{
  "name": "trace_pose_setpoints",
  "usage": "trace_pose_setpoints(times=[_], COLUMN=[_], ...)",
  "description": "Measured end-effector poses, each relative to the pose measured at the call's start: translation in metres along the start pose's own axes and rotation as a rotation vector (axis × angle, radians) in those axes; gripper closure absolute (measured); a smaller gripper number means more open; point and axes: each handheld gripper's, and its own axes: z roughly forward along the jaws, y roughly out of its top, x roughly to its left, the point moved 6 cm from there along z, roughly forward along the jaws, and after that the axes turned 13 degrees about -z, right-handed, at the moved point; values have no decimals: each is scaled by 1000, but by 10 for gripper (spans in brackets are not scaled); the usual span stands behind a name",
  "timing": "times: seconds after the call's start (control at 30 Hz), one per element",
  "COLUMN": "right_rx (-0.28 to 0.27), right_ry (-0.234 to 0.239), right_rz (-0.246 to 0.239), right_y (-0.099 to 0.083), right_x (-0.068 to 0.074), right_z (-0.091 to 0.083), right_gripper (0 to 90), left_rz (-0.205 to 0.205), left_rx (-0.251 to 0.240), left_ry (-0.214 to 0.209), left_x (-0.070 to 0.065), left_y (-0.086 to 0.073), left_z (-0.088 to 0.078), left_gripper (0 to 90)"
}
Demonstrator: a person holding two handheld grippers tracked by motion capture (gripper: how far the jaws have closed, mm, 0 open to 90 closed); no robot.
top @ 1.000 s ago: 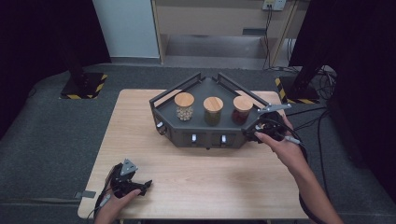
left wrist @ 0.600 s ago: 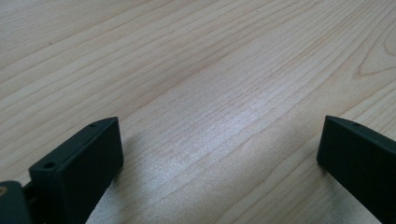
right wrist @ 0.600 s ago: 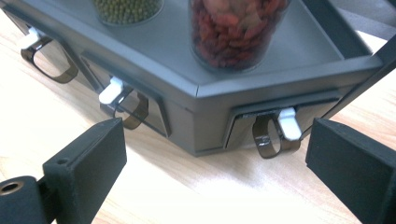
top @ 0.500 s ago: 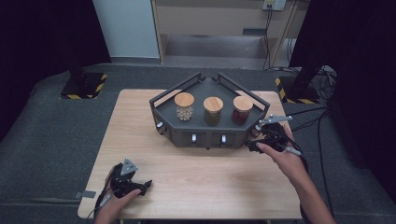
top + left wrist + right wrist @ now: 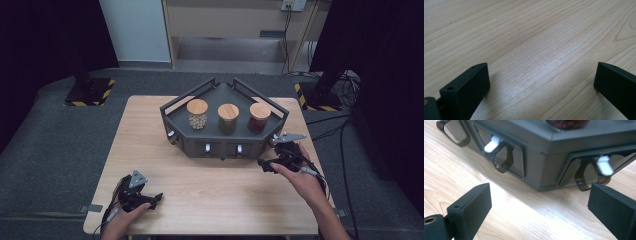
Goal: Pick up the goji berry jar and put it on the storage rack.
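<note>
Left claw (image 5: 156,198) rests low at the near-left corner of the worktop (image 5: 150,130), its jaws well apart with nothing but bare wood between them. It poses little risk where it lies, though its trailing cable hangs over the near edge and could snag if the hand is drawn forward.

The dark spice rack (image 5: 220,145) stands at the centre back of the worktop and carries three cork-lidded jars: pale contents (image 5: 197,114), green (image 5: 228,118) and red (image 5: 259,117). Its front face has small dispenser levers with white tips (image 5: 492,144).

Right claw (image 5: 264,165) sits just beside the rack's front right corner, jaws spread wide and holding nothing. In the right gripper view the rack corner lies between the jaws, with a white-tipped lever (image 5: 604,165) close to the right jaw. Judged risks: closing from here would grip the corner rather than a lever; a push forward could shove the unsecured rack and tip the jars.
</note>
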Motion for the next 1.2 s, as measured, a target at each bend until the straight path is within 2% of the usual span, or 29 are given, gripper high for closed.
trace_pose_setpoints(times=[1.2], right_rx=[10], right_ry=[61], right_rz=[14], right_y=[-29], right_x=[31], right_z=[23], right_gripper=[52], left_rz=[0], left_rx=[0], left_ry=[0], left_x=[0], left_y=[0], left_z=[0], left_gripper=[0])
